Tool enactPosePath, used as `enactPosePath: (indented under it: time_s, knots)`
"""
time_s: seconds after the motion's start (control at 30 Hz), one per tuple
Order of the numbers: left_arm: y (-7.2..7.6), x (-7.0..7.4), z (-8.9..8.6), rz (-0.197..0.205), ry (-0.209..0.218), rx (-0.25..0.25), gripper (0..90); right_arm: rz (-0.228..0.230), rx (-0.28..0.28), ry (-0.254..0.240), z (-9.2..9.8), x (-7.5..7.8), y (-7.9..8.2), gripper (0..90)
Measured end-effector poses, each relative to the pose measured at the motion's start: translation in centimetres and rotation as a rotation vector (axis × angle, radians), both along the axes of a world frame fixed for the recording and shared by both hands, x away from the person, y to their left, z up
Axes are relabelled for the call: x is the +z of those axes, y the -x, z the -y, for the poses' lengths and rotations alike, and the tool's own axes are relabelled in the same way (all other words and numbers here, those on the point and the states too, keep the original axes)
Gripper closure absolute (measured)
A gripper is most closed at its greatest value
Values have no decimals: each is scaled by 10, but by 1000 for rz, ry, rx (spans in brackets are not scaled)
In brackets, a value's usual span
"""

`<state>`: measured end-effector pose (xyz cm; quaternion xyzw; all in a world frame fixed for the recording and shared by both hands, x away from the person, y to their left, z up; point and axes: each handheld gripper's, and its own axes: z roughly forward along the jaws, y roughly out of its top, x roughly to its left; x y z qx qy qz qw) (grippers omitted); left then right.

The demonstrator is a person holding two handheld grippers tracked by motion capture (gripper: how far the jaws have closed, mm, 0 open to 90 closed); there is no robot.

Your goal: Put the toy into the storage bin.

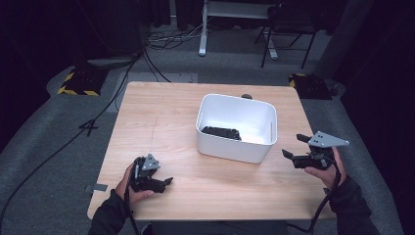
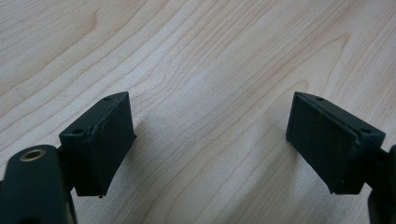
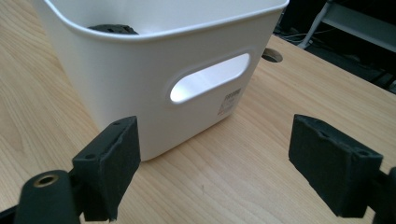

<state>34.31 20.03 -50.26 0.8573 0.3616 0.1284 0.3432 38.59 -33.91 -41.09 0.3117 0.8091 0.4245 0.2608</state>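
White bin sits on the table, right of centre, with a black object lying inside. Right gripper hovers just beside the bin's handle-slot wall, jaws spread and empty. Left gripper rests low over bare wood near the front edge, jaws likewise spread, holding nothing.

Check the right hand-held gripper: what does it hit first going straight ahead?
Likely the white bin: the right hand-held gripper, jaws open, points at its handle-slot wall. Depth is unclear.
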Motion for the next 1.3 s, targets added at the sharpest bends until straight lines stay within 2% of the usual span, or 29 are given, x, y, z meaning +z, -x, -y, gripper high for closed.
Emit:
enactPosePath:
  time_s: [0.5,0.83,1.1,1.3]
  knots:
    - [0,0,0,0,0,2,153,-32,-8,44,4,-23,7,169]
    - [0,0,0,-1,0,0,153,-65,-27,49,12,-40,10,169]
    - [0,0,0,0,1,3,153,-92,-39,81,20,-52,13,171]
    - [0,0,0,0,1,3,153,-106,-55,82,26,-59,16,171]
